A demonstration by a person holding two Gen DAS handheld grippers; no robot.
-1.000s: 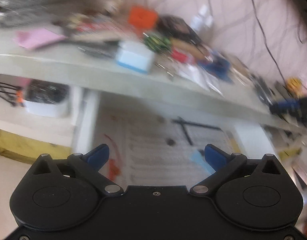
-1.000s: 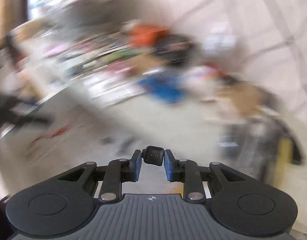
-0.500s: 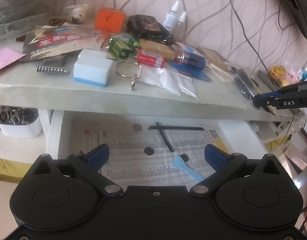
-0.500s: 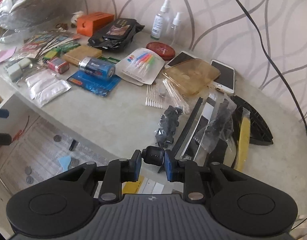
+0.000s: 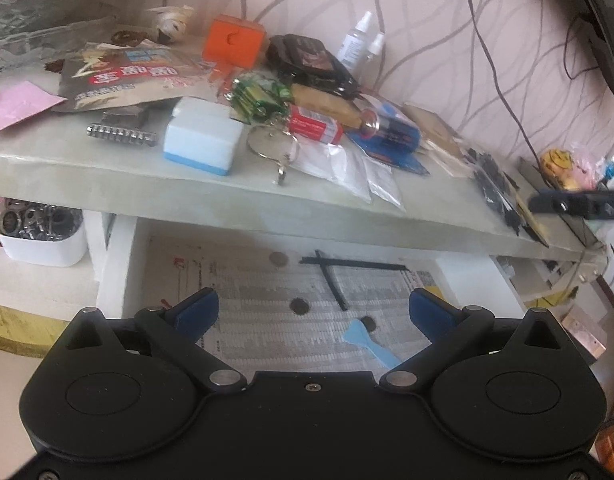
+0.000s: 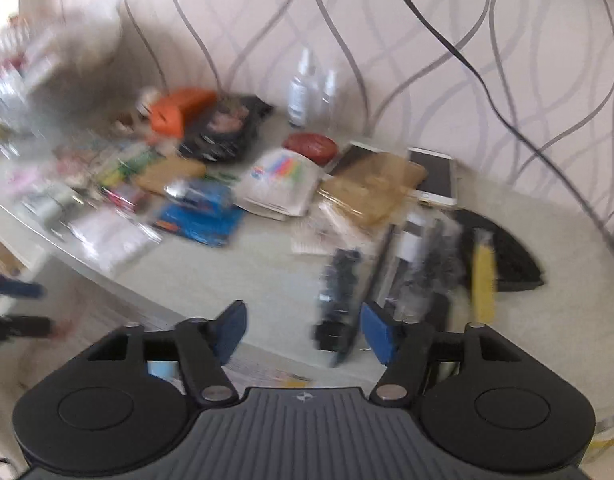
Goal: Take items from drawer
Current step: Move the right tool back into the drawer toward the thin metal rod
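The left gripper [image 5: 313, 312] hangs over the open drawer [image 5: 463, 270] with its blue fingers [image 5: 197, 308] spread wide and nothing between them; coins [image 5: 299, 305], a black stick [image 5: 333, 284] and a light-blue scraper [image 5: 369, 342] lie on the drawer's paper lining. The right gripper [image 6: 303, 334] is over the cluttered tabletop [image 6: 267, 276] (this view is blurred), its fingers opening with nothing pressed between them, a small black piece [image 6: 331, 332] lying just beyond.

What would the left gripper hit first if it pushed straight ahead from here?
Probably the paper-lined drawer floor, near the dark coin. The left gripper is open, aimed down into the drawer; nothing shows in between, though depth is unclear.
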